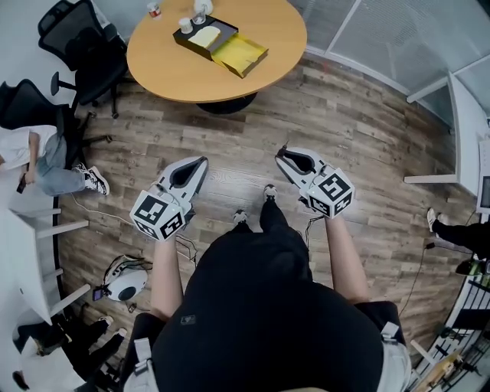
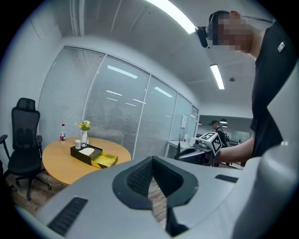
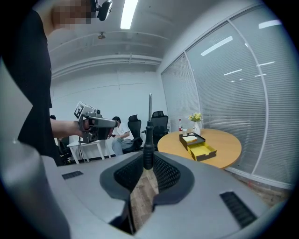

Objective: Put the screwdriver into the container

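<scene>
The container (image 1: pixel 218 44) is a black box with an open yellow tray, standing on the round wooden table (image 1: pixel 268 23) some way ahead of me. It also shows as the container (image 2: pixel 93 156) and the container (image 3: pixel 198 145) in the two gripper views. My right gripper (image 3: pixel 147 161) is shut on the black handle of the screwdriver (image 3: pixel 148 140), whose metal shaft points up and forward. In the head view the right gripper (image 1: pixel 282 155) hangs over the wood floor. My left gripper (image 1: pixel 200 162) hangs beside it. Its jaws, in the left gripper (image 2: pixel 152 163) view, are together with nothing between them.
A vase of flowers (image 3: pixel 196 122), a bottle (image 2: pixel 62 133) and cups stand on the table beside the container. Black office chairs (image 1: pixel 84 46) are left of the table. A seated person (image 1: pixel 46 164) and white desks (image 1: pixel 31 237) are at the left. A white helmet-like object (image 1: pixel 126 282) lies on the floor.
</scene>
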`<state>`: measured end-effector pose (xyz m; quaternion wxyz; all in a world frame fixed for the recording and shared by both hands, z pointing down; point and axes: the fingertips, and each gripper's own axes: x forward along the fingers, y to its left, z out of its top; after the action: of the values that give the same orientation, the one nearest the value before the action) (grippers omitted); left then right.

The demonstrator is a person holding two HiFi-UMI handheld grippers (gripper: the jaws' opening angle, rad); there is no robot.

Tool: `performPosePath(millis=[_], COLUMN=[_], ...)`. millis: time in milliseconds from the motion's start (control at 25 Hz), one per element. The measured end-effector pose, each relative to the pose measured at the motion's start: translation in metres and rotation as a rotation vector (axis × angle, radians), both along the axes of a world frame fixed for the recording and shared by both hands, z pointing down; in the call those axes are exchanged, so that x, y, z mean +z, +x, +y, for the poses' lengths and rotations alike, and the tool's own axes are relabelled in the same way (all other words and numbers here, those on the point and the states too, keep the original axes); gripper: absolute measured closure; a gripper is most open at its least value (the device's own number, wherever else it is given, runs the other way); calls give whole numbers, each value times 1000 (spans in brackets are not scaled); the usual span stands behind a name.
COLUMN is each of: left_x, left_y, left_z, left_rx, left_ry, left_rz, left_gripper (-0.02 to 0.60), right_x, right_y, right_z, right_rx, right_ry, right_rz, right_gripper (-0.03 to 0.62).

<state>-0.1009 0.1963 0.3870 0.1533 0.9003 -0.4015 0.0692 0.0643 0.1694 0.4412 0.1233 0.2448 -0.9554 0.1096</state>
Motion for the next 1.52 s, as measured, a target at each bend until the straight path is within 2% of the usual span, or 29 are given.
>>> performPosePath(millis=[440, 760, 920, 1520], left_x=[-3, -2, 0, 4], left_y=[54, 94, 111, 119], left_z=[-52, -73, -81, -108], left_rx=[-36, -107, -112, -128], left_ry=[11, 31, 31, 22], left_rz=[2, 11, 1, 7], left_gripper=[578, 578, 578, 578], right_x=[3, 17, 23, 30], right_y=[40, 61, 69, 76], right_z=[-50, -68, -75, -97], right_rx=[-71, -139, -162, -210], right_ry=[6, -18, -24, -24], right_rz=[15, -3, -8, 17], right_gripper=[533, 533, 534, 533])
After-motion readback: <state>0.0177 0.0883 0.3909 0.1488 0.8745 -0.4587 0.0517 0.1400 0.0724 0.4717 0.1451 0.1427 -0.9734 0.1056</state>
